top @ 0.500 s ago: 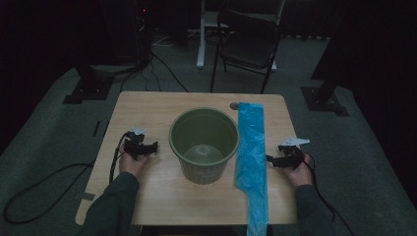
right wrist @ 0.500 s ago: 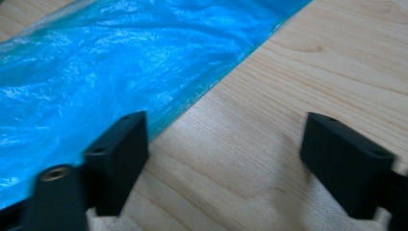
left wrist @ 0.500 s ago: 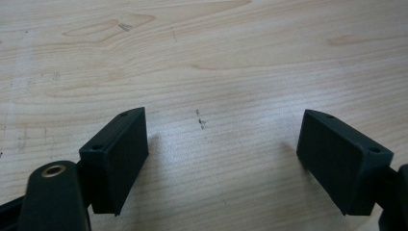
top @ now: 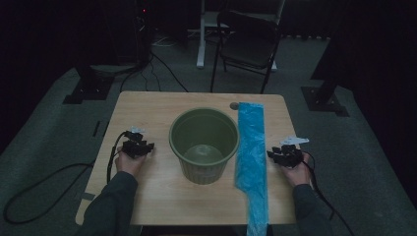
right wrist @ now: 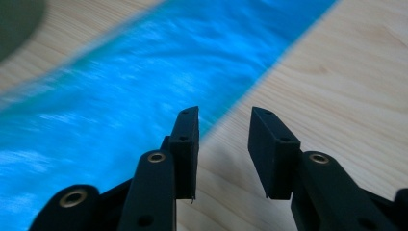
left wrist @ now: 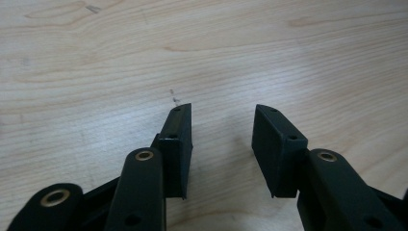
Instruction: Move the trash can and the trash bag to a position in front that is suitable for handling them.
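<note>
Preparation for lining the green bin [top: 204, 145] is judged to be the step in hand, since nothing is gripped yet. The bin is stood upright at the middle of the wooden table [top: 147, 105], and its inside is seen to be bare. The blue plastic bag [top: 251, 147] is laid flat in a long folded strip just beside the bin, on the right-gripper side, with its near end hung over the table edge. The right gripper [top: 273, 154] is held low just beyond the bag's outer edge, on the side away from the bin; in the right gripper view its jaws are seen parted with nothing between them, aimed at the bag's edge [right wrist: 144, 86]. The left gripper [top: 145, 146] is rested near the bin on the opposite side, jaws likewise parted and empty over bare wood. As a judgement, the next move calls for the right gripper to be slid onto the bag's edge and closed on the thin film, which lies flat and may be hard to pinch.
</note>
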